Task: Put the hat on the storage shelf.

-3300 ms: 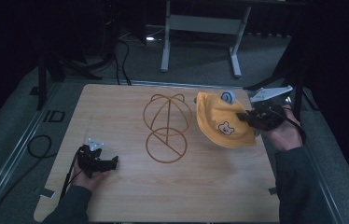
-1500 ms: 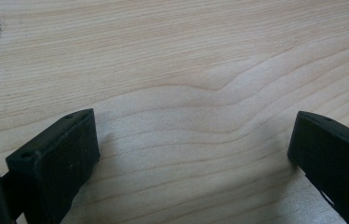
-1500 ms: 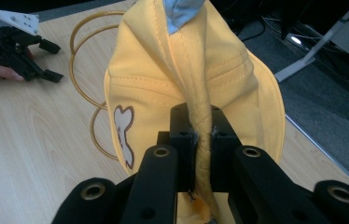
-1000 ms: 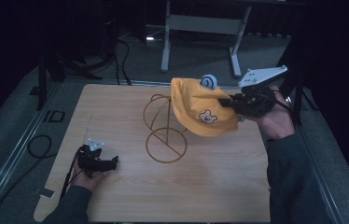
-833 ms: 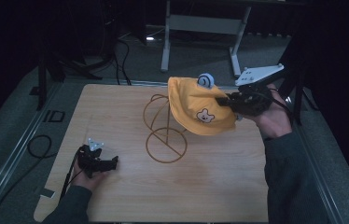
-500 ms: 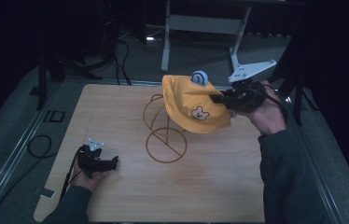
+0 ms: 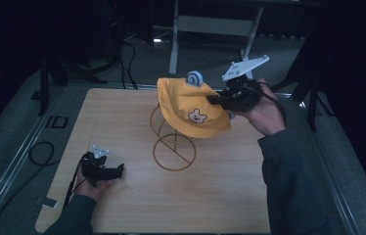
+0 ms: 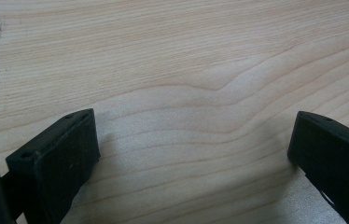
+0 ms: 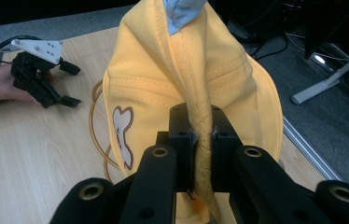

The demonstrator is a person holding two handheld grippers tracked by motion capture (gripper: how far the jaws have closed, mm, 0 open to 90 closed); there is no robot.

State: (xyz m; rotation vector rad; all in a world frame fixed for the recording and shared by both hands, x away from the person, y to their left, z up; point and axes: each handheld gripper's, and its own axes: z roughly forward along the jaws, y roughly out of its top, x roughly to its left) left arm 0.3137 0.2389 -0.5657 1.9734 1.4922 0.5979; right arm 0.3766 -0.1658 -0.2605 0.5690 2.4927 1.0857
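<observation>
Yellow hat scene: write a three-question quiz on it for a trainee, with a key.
1. True or false: the right gripper is clamped on the yellow hat's edge.
2. What stands under the hat? A) wire stand B) glass bowl C) cardboard box
3. How do the left gripper's jaws stand, and what lies between them?

Key
1. True: the fabric is pinched between its jaws.
2. A: the wire stand, on the wooden table.
3. Wide apart, low over the table, with nothing but bare wood between them.

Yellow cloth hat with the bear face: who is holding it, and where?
The right hand-held gripper pinches the yellow cloth hat by its brim edge.
</observation>
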